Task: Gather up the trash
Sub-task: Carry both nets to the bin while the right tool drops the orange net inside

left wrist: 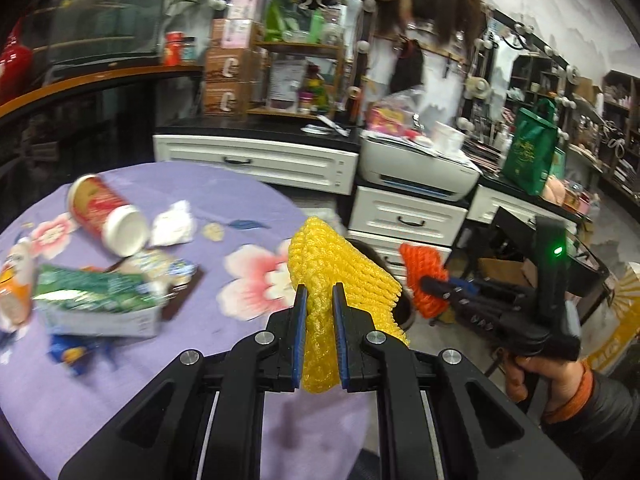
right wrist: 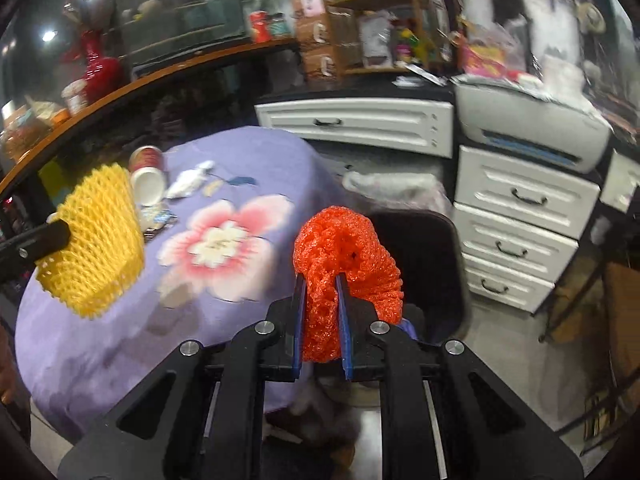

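Observation:
My left gripper is shut on a yellow foam net sleeve, held over the right edge of the purple flowered table. My right gripper is shut on an orange foam net sleeve, hanging above a dark bin beside the table. In the left wrist view the right gripper with the orange sleeve is at the right. The right wrist view has the yellow sleeve at the left. More trash lies on the table: a red tipped-over cup, crumpled white paper, a green-and-white box.
White drawer cabinets and a printer stand behind the bin. A long counter with clutter curves behind the table. A green bag stands on the right counter. A person's hand holds the right gripper's handle.

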`<state>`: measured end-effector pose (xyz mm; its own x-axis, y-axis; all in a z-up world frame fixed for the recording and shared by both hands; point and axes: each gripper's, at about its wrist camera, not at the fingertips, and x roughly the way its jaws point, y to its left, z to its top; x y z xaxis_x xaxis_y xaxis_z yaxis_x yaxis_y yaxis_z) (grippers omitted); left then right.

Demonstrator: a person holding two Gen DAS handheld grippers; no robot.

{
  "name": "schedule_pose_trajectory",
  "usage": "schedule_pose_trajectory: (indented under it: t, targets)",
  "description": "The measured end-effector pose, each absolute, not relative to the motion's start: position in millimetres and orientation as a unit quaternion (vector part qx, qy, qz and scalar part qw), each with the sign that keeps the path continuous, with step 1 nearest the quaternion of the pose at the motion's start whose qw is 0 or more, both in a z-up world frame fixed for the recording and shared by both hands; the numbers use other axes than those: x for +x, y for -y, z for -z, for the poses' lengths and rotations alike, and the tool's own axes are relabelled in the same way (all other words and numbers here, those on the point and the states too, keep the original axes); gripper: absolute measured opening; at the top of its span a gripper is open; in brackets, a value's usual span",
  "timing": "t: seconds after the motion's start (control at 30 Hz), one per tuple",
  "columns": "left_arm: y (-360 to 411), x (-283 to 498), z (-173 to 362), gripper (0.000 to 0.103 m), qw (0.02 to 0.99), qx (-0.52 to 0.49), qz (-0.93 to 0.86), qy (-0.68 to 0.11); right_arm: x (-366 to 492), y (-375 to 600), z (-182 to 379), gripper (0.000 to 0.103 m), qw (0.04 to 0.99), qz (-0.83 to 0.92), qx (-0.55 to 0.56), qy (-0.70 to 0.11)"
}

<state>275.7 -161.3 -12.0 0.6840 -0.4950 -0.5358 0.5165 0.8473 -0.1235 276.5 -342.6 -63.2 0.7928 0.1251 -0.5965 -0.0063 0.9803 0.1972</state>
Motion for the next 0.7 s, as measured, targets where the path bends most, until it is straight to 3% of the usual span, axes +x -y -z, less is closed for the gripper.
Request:
schedule_pose_trajectory:
  t: [0.5,0.7]
  targets:
    - [246.3,307.9,36.6,0.013,0.899,0.067,0.301,-0.312,370.0,396.7,163.7,0.015,0.913,0.004,0.143,-0.382]
    - [260.9,321.2,45.0,0.013,0.897,0.074,0.295,-0.321,387.7,401.9,184.1,0.038,0.909,0.011,0.148,-0.390]
